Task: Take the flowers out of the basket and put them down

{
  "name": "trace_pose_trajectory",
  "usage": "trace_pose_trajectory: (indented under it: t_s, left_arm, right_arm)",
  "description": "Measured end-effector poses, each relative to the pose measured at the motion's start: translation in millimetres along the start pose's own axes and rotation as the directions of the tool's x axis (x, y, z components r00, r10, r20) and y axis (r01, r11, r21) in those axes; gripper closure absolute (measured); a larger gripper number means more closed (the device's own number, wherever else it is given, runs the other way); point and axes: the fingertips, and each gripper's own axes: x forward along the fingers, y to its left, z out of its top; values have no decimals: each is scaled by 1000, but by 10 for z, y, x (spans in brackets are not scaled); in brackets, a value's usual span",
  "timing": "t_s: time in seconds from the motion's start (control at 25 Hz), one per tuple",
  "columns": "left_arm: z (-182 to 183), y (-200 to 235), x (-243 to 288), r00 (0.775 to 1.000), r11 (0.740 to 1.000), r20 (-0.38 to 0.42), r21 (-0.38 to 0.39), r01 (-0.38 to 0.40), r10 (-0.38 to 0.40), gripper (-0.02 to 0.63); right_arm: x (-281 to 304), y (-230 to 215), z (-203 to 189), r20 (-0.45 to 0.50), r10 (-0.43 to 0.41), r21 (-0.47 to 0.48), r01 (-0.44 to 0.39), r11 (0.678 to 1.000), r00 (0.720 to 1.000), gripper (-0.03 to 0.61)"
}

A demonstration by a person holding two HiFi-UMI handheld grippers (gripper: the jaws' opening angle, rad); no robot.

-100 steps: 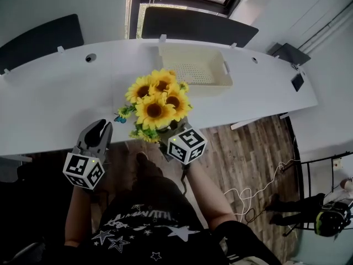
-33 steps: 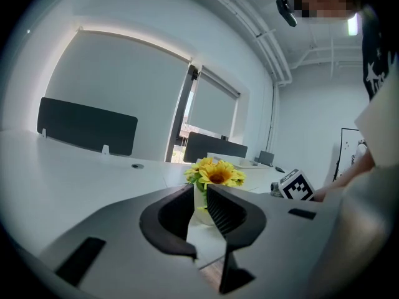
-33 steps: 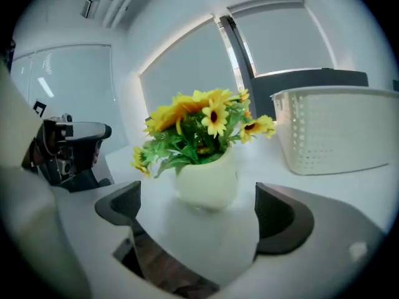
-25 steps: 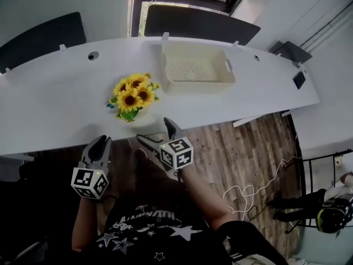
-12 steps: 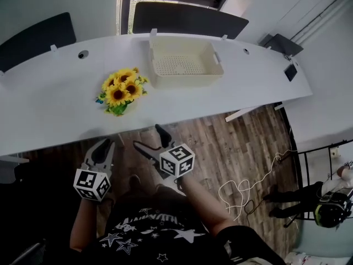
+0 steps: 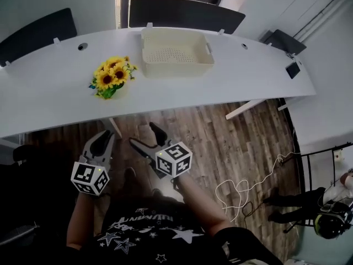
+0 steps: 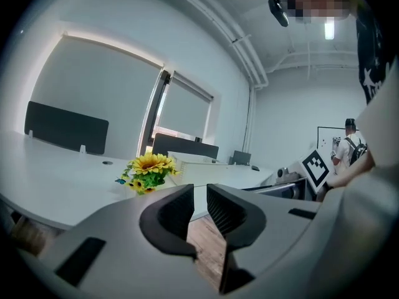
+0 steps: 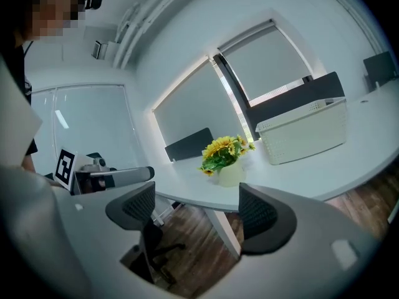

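Observation:
The yellow sunflowers (image 6: 110, 76) stand in their white pot on the white table (image 6: 49, 101), left of the cream basket (image 6: 176, 51), which holds nothing. Both grippers hover over the wood floor, well short of the table edge. My right gripper (image 6: 142, 134) has its jaws wide apart and closing, with nothing between them. In the right gripper view the flowers (image 8: 224, 151) and basket (image 8: 305, 132) lie far beyond the gripper (image 8: 196, 213). My left gripper (image 6: 103, 139) has its jaws nearly together and holds nothing. Its own view shows the flowers (image 7: 148, 169) far past the gripper (image 7: 198, 207).
Dark partition panels (image 6: 182, 14) stand behind the curved table. A white cable (image 6: 242, 189) lies on the wood floor at the right, and a person (image 6: 330, 220) stands at the far right. A small dark device (image 6: 292, 69) sits on the table's right end.
Four seconds ago the right gripper held the flowers above the table's edge; one second ago they stood on the table. Since then both grippers have drawn back and the right jaws have narrowed.

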Motion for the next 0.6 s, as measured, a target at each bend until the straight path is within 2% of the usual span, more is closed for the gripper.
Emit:
trace_pose_trajectory:
  t_s: [0.16, 0.32, 0.44, 0.6]
  left_arm:
    - [-12, -303, -224, 999, 999, 22, -2, -40, 40, 546]
    - [-35, -592, -466, 997, 998, 38, 0, -66, 66, 546]
    - [-17, -800, -629, 994, 996, 63, -10, -88, 88, 546]
    - [-82, -1097, -815, 991, 994, 78, -11, -110, 111, 546]
  right_arm:
    - [-278, 109, -7, 25, 27, -5, -27, 1000, 999, 209]
    - [-586, 194, 14, 67, 17, -25, -15, 1000, 998, 332]
    - [-872, 207, 100, 146, -8, -13, 10, 1000, 989, 349]
    - [-1229, 179, 80, 193, -52, 22, 49, 999, 980, 483]
